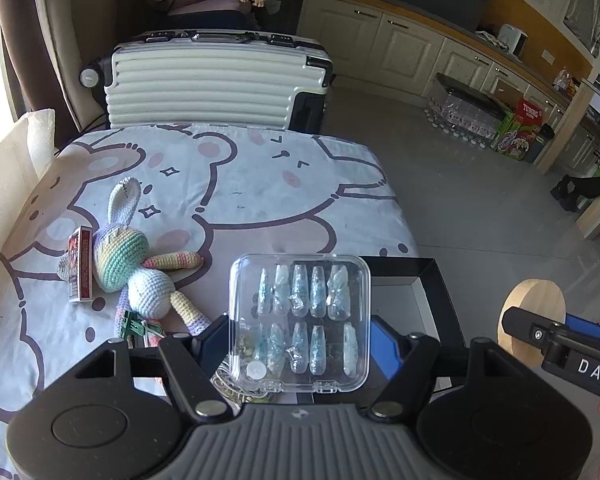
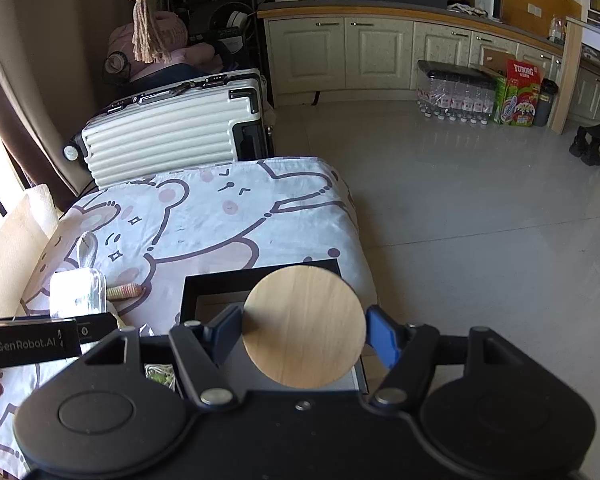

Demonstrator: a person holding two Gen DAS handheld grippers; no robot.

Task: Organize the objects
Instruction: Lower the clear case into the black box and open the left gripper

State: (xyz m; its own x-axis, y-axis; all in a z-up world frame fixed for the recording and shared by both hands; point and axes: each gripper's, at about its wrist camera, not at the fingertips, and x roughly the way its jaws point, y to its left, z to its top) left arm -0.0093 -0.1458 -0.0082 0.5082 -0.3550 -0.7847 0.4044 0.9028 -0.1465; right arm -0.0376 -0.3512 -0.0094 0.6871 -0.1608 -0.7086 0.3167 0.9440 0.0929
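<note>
My left gripper [image 1: 300,340] is shut on a clear plastic case of press-on nails [image 1: 299,320], held above the table near the black open box [image 1: 432,292]. My right gripper [image 2: 304,332] is shut on a round wooden disc [image 2: 304,326], gripped by its edges over the same black box [image 2: 236,276]; the disc [image 1: 534,320] also shows at the right of the left wrist view. A crocheted pastel bunny [image 1: 140,264] lies on the cartoon tablecloth [image 1: 260,184] beside a small red card box [image 1: 81,264]. Green clips [image 1: 134,326] lie by the bunny's legs.
A white ribbed suitcase [image 1: 216,80] stands behind the table. A pale cushion [image 1: 8,168] lies along the table's left edge. Grey floor [image 2: 480,220] lies to the right, with cabinets, bottled water packs [image 2: 456,92] and a red carton against the far wall. A tangled white cord [image 1: 228,384] lies under the nail case.
</note>
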